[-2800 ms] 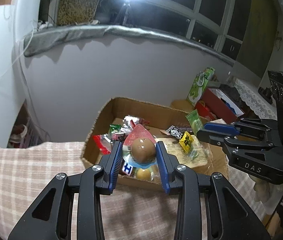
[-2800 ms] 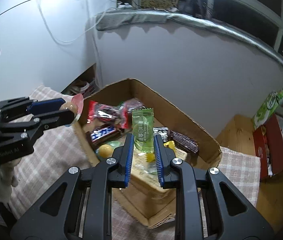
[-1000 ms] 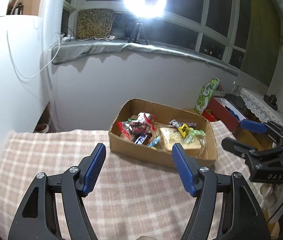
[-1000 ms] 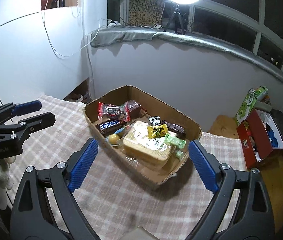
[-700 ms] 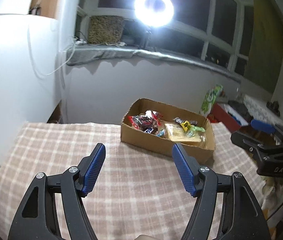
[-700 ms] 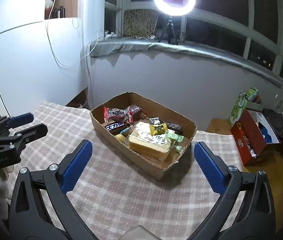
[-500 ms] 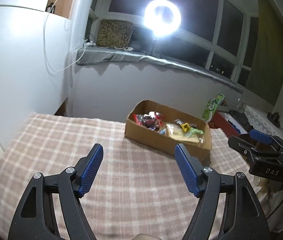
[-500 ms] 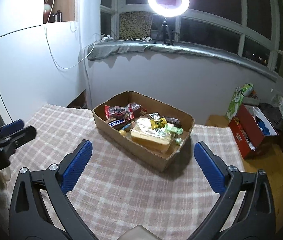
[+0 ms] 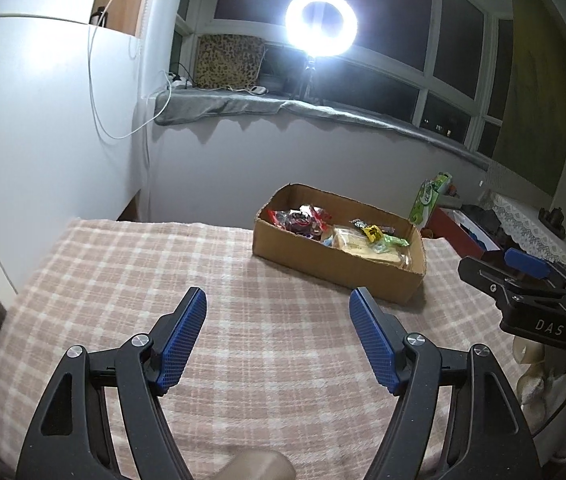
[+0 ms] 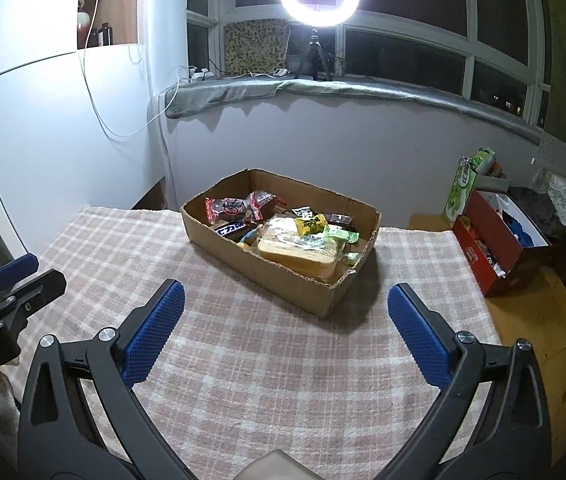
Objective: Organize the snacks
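- Cardboard box (image 10: 283, 276) of snacks sits on the checked cloth (image 10: 243, 360), ahead of both claws, well apart from them.
- Its long axis runs diagonally, far-left to near-right.
- Left gripper (image 9: 279, 332): jaws apart, empty.
- Right gripper (image 10: 283, 328): jaws spread wide, empty.
- Bread pack (image 10: 299, 252) lies along the box; the near wall hides the lower snacks, and labels are too small to read.

White letters "DAS" stand on the black body of the right gripper (image 9: 525, 276), at 3 o'clock in the left wrist view. Print on the snack wrappers in the cardboard box (image 10: 283, 276) and on the green carton (image 10: 461, 192) is too small to read.
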Demonstrator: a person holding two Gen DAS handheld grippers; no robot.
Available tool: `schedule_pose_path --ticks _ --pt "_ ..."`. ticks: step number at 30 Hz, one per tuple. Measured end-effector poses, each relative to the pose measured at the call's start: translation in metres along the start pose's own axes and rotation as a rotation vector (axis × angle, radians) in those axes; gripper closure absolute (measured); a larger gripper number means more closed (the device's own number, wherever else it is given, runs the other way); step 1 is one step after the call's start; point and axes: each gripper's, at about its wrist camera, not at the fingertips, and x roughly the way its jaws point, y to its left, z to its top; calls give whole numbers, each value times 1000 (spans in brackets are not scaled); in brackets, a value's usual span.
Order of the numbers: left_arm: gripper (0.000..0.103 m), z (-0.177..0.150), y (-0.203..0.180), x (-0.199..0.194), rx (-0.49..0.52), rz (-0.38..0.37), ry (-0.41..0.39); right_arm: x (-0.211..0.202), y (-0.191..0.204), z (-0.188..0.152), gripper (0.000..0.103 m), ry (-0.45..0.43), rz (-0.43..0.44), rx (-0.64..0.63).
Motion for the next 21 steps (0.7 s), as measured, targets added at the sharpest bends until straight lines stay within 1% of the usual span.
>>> schedule_pose_path --ticks 8,21 --pt "29 -2 -1 -1 -8 14 2 -1 1 0 0 -4 2 0" --pt "29 -2 -2 -3 -11 15 2 -3 4 0 0 3 7 -3"
